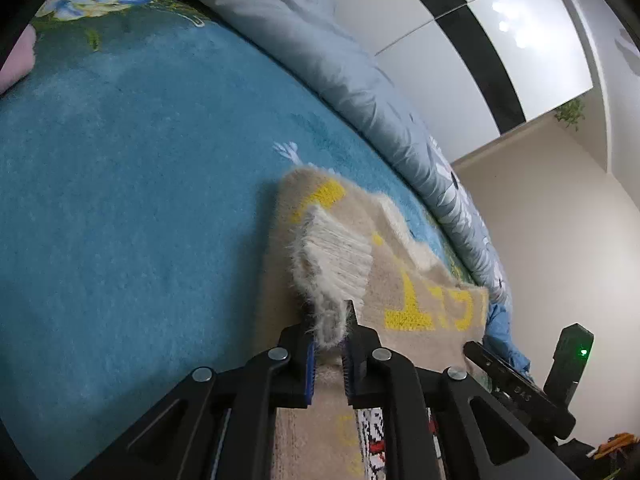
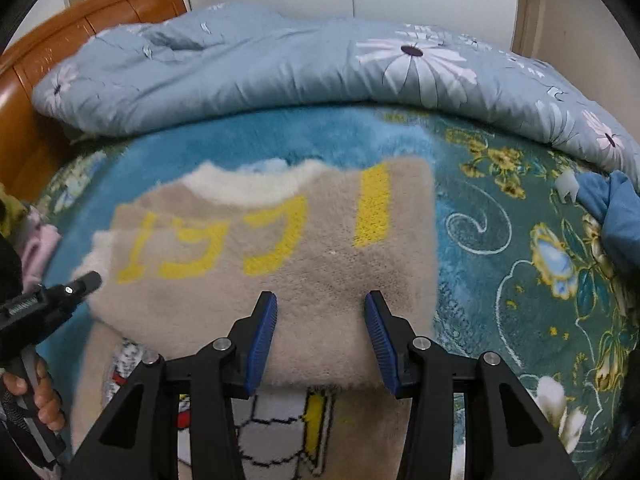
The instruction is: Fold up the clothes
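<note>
A beige fuzzy sweater (image 2: pixel 320 256) with yellow lettering and a white collar lies folded on the blue blanket (image 2: pixel 248 136). My left gripper (image 1: pixel 330 336) is shut on the sweater's white ribbed cuff (image 1: pixel 336 264), which stands up from the sweater (image 1: pixel 424 292) at its left side. My right gripper (image 2: pixel 320 332) is open, its blue pads (image 2: pixel 264 340) spread just above the sweater's near folded edge, touching nothing. The left gripper's body (image 2: pixel 44 304) shows at the left of the right wrist view, with the person's hand (image 2: pixel 44 396) on its handle.
A light blue flowered duvet (image 2: pixel 280 64) is heaped along the far side of the bed. A wooden headboard (image 2: pixel 48 52) stands at the far left. A blue cloth (image 2: pixel 612 208) lies at the right. Pink fabric (image 2: pixel 38 248) lies at the left. White wardrobe doors (image 1: pixel 480 40) rise behind.
</note>
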A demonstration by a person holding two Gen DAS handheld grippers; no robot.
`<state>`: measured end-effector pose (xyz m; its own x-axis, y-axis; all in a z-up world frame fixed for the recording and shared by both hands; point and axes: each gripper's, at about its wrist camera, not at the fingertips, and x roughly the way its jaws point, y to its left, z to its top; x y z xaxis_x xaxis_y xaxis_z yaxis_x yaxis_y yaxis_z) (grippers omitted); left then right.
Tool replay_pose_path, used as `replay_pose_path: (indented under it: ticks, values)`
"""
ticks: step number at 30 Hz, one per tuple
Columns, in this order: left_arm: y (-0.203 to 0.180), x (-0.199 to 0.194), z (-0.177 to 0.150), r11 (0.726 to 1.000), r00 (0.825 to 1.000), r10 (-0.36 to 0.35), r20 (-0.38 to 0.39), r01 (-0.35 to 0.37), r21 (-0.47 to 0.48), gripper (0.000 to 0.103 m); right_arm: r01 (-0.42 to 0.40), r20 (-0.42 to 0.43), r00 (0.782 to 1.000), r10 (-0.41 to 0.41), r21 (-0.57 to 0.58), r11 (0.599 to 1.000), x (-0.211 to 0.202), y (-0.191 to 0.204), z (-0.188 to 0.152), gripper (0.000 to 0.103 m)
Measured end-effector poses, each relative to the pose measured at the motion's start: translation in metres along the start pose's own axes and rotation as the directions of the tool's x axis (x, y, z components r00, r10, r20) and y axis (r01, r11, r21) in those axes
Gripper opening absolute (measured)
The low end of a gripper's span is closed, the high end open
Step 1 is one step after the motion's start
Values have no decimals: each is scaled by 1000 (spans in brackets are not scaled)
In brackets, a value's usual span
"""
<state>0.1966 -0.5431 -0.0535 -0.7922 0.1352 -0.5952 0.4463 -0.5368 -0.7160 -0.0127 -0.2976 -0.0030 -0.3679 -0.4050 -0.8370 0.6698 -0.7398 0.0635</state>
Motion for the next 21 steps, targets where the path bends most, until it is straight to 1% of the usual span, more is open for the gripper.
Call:
replay_pose_path:
  ticks: [2, 3, 4, 6, 7, 8, 11, 13, 15, 17, 20, 21]
  values:
    - [-6, -3, 2, 1000, 1000, 15, -13, -15, 26, 13, 16, -9, 1000, -16, -8, 1000, 1, 0, 2, 47]
    - [-12, -4, 2, 999, 1000, 11, -14, -11, 37, 13, 21, -12, 1000, -21, -10, 1000, -1, 1, 2, 47]
    - [-13, -8, 0, 999, 1000, 10, -13, -10, 39, 16, 16, -5, 1000, -16, -8, 1000, -6, 1, 2, 47]
    - [-16, -18, -3, 999, 1000, 9, -12, -8, 43, 25, -15, 23, 1000, 15, 1, 1000, -19, 2, 1, 47]
    - [-17, -26, -9, 999, 1000, 16, -11, -16, 51, 36, -38, 38, 999, 37, 6, 999, -27, 2, -1, 47]
    - [-18, -34, -15, 998, 1000, 25, -11, -24, 60, 43, -54, 48, 997, 53, 10, 999, -34, 1, -6, 47]
    - [-16, -54, -36, 995, 998, 63, 0, -63, 72, 51, -87, 60, 994, 86, 22, 996, -53, -7, -27, 47]
    - [-8, -62, -56, 994, 996, 90, -26, -89, 59, 54, -108, 53, 993, 106, 55, 993, -61, -19, -47, 47]
    - [-2, -63, -73, 996, 994, 80, -73, -77, 46, 55, -146, 46, 989, 142, 121, 982, -68, -39, -73, 47]
    - [4, -62, -90, 995, 988, 97, -116, -94, 31, 55, -186, 40, 983, 182, 184, 965, -74, -59, -98, 47]
    - [2, -68, -110, 997, 988, 77, -134, -75, 20, 55, -226, 20, 973, 229, 262, 938, -77, -79, -128, 47]
    - [2, -71, -117, 998, 988, 69, -139, -68, 16, 55, -248, 18, 967, 254, 281, 927, -78, -83, -138, 47]
